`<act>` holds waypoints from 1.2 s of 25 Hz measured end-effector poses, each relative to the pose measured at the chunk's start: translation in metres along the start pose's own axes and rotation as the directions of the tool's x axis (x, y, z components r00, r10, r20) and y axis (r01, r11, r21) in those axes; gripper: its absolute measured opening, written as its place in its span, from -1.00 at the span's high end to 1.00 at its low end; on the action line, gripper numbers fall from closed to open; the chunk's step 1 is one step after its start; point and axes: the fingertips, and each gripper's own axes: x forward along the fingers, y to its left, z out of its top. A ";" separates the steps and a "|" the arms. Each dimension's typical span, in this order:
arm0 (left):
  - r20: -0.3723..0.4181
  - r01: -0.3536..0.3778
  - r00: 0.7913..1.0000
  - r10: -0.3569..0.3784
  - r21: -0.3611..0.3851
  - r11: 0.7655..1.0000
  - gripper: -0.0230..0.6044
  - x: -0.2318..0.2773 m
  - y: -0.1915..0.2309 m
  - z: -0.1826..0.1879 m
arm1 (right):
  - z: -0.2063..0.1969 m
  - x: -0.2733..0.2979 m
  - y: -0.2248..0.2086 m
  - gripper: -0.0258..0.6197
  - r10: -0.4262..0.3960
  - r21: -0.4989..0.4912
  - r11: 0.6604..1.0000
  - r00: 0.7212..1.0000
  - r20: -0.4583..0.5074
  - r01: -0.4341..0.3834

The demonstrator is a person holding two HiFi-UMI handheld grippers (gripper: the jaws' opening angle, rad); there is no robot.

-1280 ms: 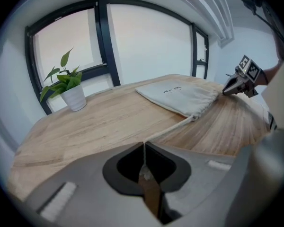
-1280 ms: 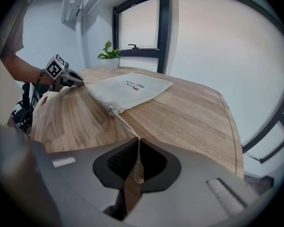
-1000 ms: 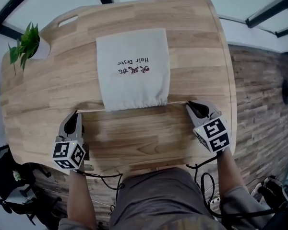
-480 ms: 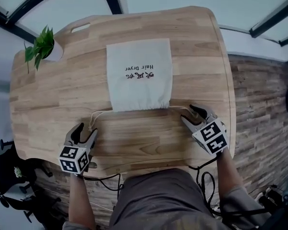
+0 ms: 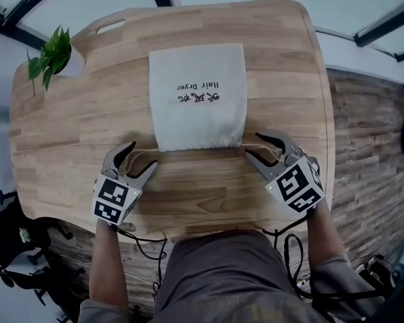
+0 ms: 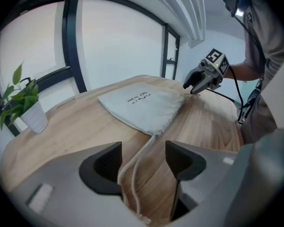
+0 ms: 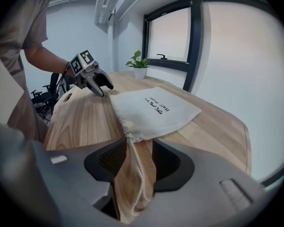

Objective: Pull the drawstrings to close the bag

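The counter (image 5: pixel 67 113) is showing pale planked wood, smooth and matt, with fine grain running along it. The bag (image 5: pixel 198 106) is showing off-white woven cloth, matt and slightly coarse, puckering at its gathered hem. The drawstrings (image 6: pixel 141 162) are looking like pale twisted cord. The left tongs (image 5: pixel 136 159) and right tongs (image 5: pixel 261 147) are showing matt grey plastic, their inner pads (image 7: pixel 114 161) looking black and finely textured. The plant pot (image 6: pixel 34 118) is appearing smooth and white

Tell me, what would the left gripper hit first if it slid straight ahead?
The left gripper would probably meet the bag at its gathered corner first; the slack drawstring between its open jaws leads straight there, though depth is unclear.
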 end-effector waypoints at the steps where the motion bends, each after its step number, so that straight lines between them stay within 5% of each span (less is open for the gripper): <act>1: -0.013 0.013 1.000 -0.013 0.016 1.000 0.01 0.005 -0.001 0.000 | -0.002 0.005 0.000 0.30 0.003 -0.006 1.000 1.000 -0.012 -0.003; 12: -0.086 0.142 0.988 -0.131 0.124 0.982 0.11 0.026 -0.012 -0.003 | -0.020 0.031 0.010 0.34 0.074 -0.026 0.997 0.995 -0.068 -0.076; 17: -0.076 0.182 0.982 -0.175 0.108 0.977 0.28 0.026 -0.013 -0.004 | -0.021 0.031 0.015 0.48 0.096 -0.006 0.995 0.994 -0.056 -0.097; 20: -0.093 0.191 0.979 -0.180 0.138 0.972 0.89 0.027 -0.013 -0.005 | -0.023 0.031 0.014 0.74 0.088 -0.004 0.996 0.995 -0.051 -0.088; 30: -0.045 0.122 0.992 -0.119 0.062 0.991 0.89 0.027 -0.010 -0.005 | -0.024 0.031 0.011 0.78 0.039 0.031 0.999 0.997 -0.061 -0.038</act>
